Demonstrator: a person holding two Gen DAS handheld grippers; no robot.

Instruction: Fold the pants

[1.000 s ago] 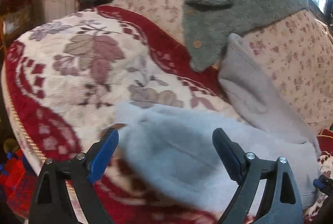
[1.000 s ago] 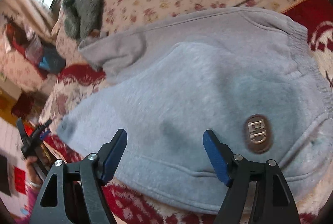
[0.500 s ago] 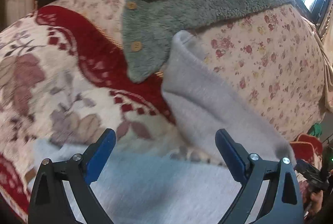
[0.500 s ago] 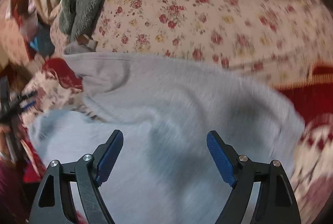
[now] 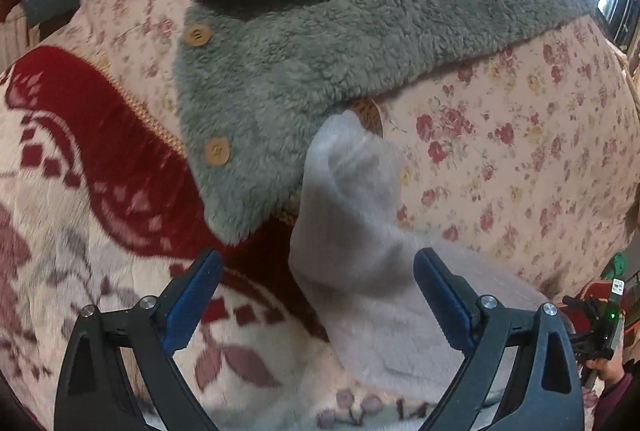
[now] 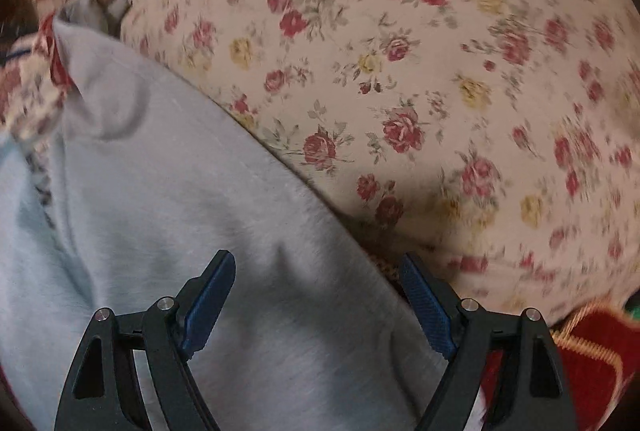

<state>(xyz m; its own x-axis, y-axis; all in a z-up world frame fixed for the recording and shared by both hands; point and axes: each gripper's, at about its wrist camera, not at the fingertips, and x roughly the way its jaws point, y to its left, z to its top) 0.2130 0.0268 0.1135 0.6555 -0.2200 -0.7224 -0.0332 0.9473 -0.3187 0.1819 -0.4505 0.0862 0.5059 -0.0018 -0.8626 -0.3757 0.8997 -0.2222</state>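
Grippers: the left gripper (image 5: 318, 295) stood with its blue-padded jaws wide apart and nothing between them, over the edge of the garment; the right gripper (image 6: 316, 297) was likewise spread and empty, just above the cloth.
Pants: the pale grey, soft fleece pants (image 6: 168, 231) lay spread on the red-and-cream patterned plush blanket (image 5: 80, 223), one leg running up against the backrest.
Leg end: in the left wrist view the far leg (image 5: 352, 199) rose as a rumpled, rounded tube, its cuff touching the hem of the jacket.
Surface: the fleece looked thick and limp, with shallow creases near the crotch; one part appeared bluer, probably from lighting.
Step in hand: judged to be the reach for a fresh hold, before the stray leg is brought over.
Advice: each gripper should close on a seam or cuff, through both layers, low on the cloth; the leg should be lifted clear of the jacket, then laid flat along its twin, edges matched.
Risk: a single-layer pinch would let the fleece sag and twist.
Background: a grey-green shaggy jacket with round wooden buttons (image 5: 360, 31) was draped over the cream rose-printed sofa back (image 6: 440, 71).
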